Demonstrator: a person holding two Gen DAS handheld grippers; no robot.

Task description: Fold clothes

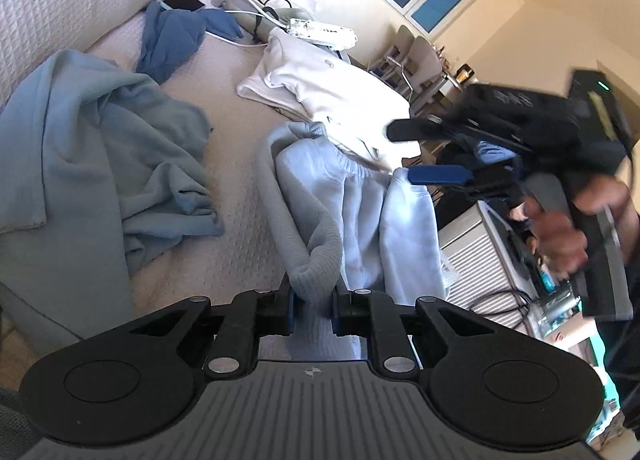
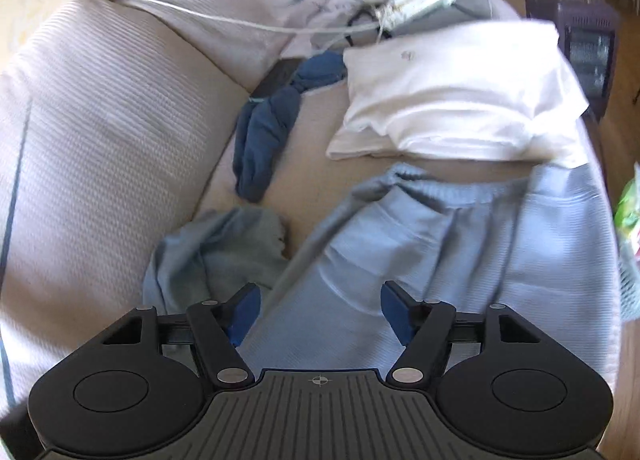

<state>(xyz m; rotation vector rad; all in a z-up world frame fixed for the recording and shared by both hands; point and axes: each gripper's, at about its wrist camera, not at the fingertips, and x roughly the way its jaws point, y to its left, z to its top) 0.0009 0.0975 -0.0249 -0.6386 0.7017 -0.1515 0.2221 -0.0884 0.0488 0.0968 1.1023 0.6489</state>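
Light blue sweatpants [image 1: 360, 220] lie across the sofa seat, waistband toward a folded white garment [image 1: 320, 88]. My left gripper [image 1: 313, 312] is shut on a rolled leg end of the sweatpants. In the left wrist view my right gripper [image 1: 416, 152] hangs open above the waistband at the seat's edge, held by a hand. In the right wrist view the right gripper [image 2: 320, 312] is open and empty above the sweatpants [image 2: 420, 252], with the folded white garment [image 2: 460, 100] beyond.
A crumpled pale blue garment [image 1: 92, 164] and a dark blue garment [image 1: 168, 40] lie on the sofa seat [image 1: 232, 164]. Cables, a phone [image 1: 184, 1] and a white power strip [image 1: 320, 30] sit at the far end. A heater [image 1: 476, 248] stands beside the sofa.
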